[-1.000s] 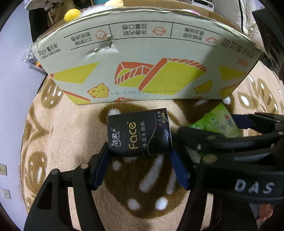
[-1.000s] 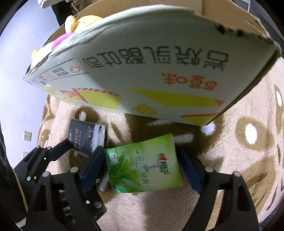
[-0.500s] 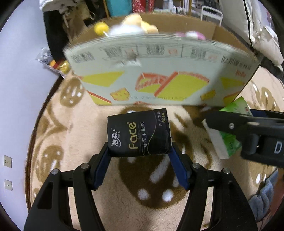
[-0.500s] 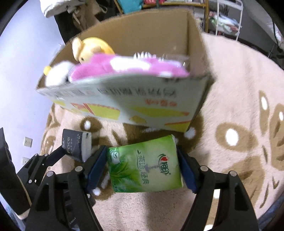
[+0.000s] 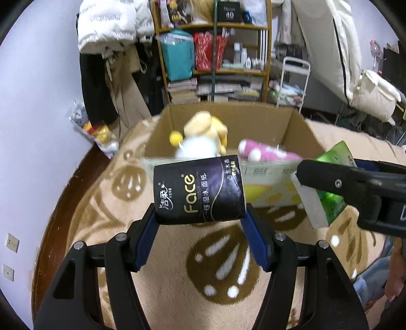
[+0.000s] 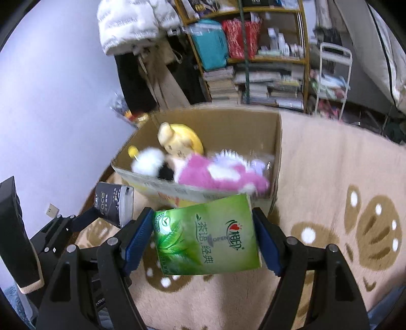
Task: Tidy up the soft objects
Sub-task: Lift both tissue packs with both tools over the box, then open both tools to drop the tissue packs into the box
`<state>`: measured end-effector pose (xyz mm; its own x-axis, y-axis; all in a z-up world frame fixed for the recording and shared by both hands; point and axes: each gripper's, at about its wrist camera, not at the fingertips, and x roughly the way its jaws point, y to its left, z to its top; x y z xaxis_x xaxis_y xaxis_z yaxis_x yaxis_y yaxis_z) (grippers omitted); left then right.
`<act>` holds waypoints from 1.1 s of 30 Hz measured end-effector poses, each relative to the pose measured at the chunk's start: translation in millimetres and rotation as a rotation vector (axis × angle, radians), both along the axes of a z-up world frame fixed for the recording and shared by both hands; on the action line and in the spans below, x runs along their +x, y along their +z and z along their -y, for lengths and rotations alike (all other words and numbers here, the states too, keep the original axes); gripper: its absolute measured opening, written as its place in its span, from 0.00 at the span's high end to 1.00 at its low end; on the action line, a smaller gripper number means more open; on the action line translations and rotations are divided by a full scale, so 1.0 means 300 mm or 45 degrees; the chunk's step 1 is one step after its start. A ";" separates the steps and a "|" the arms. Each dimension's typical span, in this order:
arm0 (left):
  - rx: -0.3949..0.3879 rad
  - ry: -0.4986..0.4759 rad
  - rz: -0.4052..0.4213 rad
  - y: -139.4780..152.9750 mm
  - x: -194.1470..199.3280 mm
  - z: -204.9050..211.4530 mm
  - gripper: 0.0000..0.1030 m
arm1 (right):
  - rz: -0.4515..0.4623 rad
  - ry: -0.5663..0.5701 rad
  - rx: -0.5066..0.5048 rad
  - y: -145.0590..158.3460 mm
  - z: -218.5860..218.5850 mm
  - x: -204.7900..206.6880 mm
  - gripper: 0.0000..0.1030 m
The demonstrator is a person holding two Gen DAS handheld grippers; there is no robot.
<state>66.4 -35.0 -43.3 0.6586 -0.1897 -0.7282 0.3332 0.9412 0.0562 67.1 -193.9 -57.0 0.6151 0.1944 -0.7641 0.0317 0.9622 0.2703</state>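
Gripping a black tissue pack (image 5: 199, 190) between its 2 blue pads, the left hand-held gripper (image 5: 200, 220) holds it in the air above the beige patterned rug (image 5: 228, 259), just in front of the near wall of the open cardboard box (image 5: 297, 124). Right hand-held gripper (image 6: 204, 237) clamps a green tissue pack (image 6: 206, 234) the same way, pad on each side, pack raised off the rug and close to the box's near right corner. From the left wrist view the right hand-held gripper's black finger crosses in from the right with the green pack's end showing behind it; from the right wrist view the black pack shows at lower left, beside the box's near left corner. Both packs are outside the box. Inside the box: a yellow plush toy (image 6: 177, 142) toward the back, a white fluffy toy (image 6: 148, 161) with a small yellow ball (image 6: 133, 151) at its left, and a pink plush toy (image 6: 218, 175) lying along the near wall. Box sits on the rug. Behind it, a wooden bookshelf (image 5: 215, 50) packed with books and bags, and a white jacket (image 5: 111, 22) hanging to its left.
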 end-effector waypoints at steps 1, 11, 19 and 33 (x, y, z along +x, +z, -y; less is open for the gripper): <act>-0.003 -0.001 0.018 0.014 -0.002 -0.002 0.38 | 0.031 0.004 -0.003 0.019 -0.001 0.006 0.22; -0.014 -0.029 0.172 0.120 0.039 0.002 0.38 | 0.187 -0.043 -0.051 0.126 0.030 0.059 0.22; 0.017 -0.072 0.234 0.149 0.146 0.070 0.38 | 0.305 -0.050 -0.049 0.163 0.063 0.115 0.21; 0.023 -0.090 0.176 0.064 0.266 0.132 0.36 | 0.182 -0.085 0.163 0.014 0.172 0.215 0.20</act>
